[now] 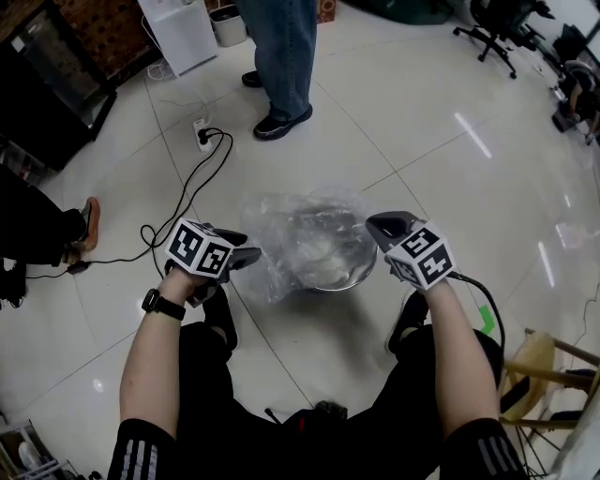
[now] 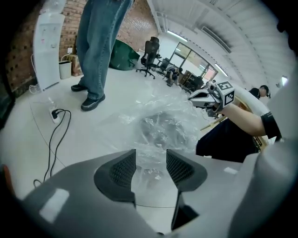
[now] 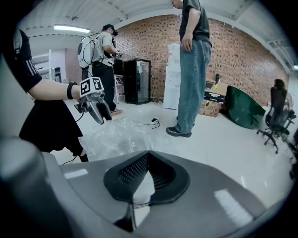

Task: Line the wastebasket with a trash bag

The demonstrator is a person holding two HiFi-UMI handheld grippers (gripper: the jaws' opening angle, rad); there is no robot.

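Observation:
A clear trash bag [image 1: 300, 234] lies crumpled over a low round metal wastebasket [image 1: 352, 275] on the white floor in front of me. My left gripper [image 1: 251, 255] is at the bag's left edge. Its jaws stand open [image 2: 150, 167], with bag film [image 2: 160, 128] showing in the gap and the pads not pressing on it. My right gripper [image 1: 373, 223] is at the bag's upper right corner. Its jaws are shut [image 3: 148, 158], and the film appears to be drawn up to their tips. The left gripper view shows the right gripper [image 2: 201, 98], and the right gripper view shows the left gripper [image 3: 103, 116].
A person in jeans [image 1: 281, 56] stands just beyond the basket. A power strip with a black cable [image 1: 202, 131] lies at the left. A seated person's foot [image 1: 89, 220] is at the far left. A wooden chair [image 1: 539, 366] is at my right, and office chairs [image 1: 497, 28] stand far back.

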